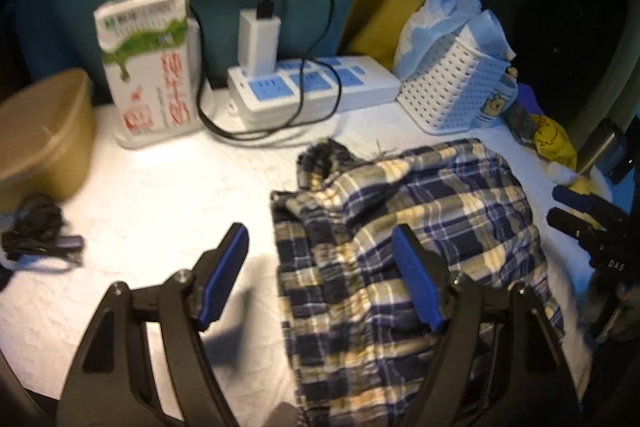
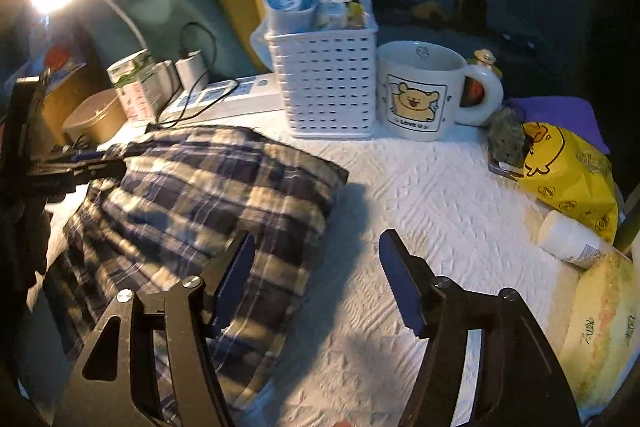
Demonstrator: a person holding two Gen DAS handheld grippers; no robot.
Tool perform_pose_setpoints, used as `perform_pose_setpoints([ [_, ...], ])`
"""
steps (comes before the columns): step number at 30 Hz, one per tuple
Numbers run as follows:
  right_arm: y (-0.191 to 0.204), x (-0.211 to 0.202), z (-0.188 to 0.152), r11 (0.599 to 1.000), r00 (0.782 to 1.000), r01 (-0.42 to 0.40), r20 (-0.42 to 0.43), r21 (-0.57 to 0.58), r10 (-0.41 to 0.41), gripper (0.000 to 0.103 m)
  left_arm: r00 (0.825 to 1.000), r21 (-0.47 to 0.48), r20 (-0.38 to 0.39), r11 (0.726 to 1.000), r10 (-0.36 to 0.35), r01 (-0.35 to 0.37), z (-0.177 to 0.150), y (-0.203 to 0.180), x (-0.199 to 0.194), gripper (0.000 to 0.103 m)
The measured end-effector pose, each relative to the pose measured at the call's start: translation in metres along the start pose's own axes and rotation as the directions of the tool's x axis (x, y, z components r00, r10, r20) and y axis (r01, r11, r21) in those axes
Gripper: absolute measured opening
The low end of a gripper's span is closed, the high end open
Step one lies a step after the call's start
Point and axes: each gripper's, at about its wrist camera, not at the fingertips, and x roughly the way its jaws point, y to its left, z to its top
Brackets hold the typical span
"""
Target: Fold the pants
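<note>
Pants (image 1: 404, 251) folded, long axis seemingly toward the wall.

White table (image 2: 420, 187) carries pants (image 2: 208, 195), basket (image 2: 328, 87), mug (image 2: 420, 95).

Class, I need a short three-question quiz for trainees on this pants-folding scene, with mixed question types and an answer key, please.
1. True or false: the plaid pants lie folded in a bundle on the white table cover.
2. What stands directly right of the white slotted basket in the right wrist view? A) a kettle B) a bear mug C) a shoe
3. Fill in: neither the left gripper nor the right gripper holds any ____.

Key
1. True.
2. B.
3. Cloth: both stand open, with nothing between the pads.
</note>
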Motion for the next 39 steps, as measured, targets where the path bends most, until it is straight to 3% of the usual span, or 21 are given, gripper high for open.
perform_pose_setpoints([
  [4, -0.005, 0.004, 0.003, 1.000, 1.000, -0.003, 0.003, 0.019, 0.003, 0.078, 1.000, 0.014, -0.029, 1.000, 0.012, -0.012, 0.001, -0.002, 0.008, 0.079],
  [11, -0.012, 0.007, 0.005, 0.999, 1.000, 0.003, -0.002, 0.033, -0.003, 0.079, 1.000, 0.052, 0.001, 0.999, 0.009, -0.009, 0.013, -0.013, -0.002, 0.079],
  [15, -0.017, 0.011, 0.009, 0.999, 1.000, -0.006, -0.005, 0.054, 0.006, 0.079, 0.999, 0.053, -0.040, 0.998, 0.032, -0.030, 0.014, -0.010, 0.013, 0.080],
  [24, -0.017, 0.041, 0.016, 0.994, 0.997, -0.068, -0.035, 0.085, 0.072, 0.079, 0.993, 0.057, -0.115, 0.998, -0.010, 0.016, 0.012, -0.003, 0.033, 0.080],
  [34, -0.014, 0.075, 0.022, 0.981, 0.986, -0.153, -0.042, 0.118, 0.159, 0.078, 0.994, 0.131, -0.099, 0.990, -0.038, 0.051, 0.019, -0.012, 0.045, 0.079],
  [36, -0.012, 0.078, 0.024, 0.979, 0.985, -0.160, -0.042, 0.124, 0.166, 0.077, 0.993, 0.124, -0.096, 0.989, -0.064, 0.076, 0.018, -0.012, 0.044, 0.073],
  [37, -0.010, 0.080, 0.024, 0.976, 0.983, -0.173, -0.039, 0.130, 0.179, 0.073, 0.993, 0.118, -0.092, 0.989, -0.078, 0.089, 0.018, -0.014, 0.045, 0.059],
  [38, -0.008, 0.082, 0.024, 0.974, 0.980, -0.188, -0.041, 0.130, 0.194, 0.062, 0.991, 0.110, -0.089, 0.988, -0.100, 0.110, 0.017, -0.017, 0.044, 0.046],
  [39, -0.006, 0.083, 0.025, 0.973, 0.979, -0.192, -0.047, 0.125, 0.199, 0.052, 0.990, 0.109, -0.088, 0.987, -0.112, 0.121, 0.016, -0.019, 0.044, 0.041],
])
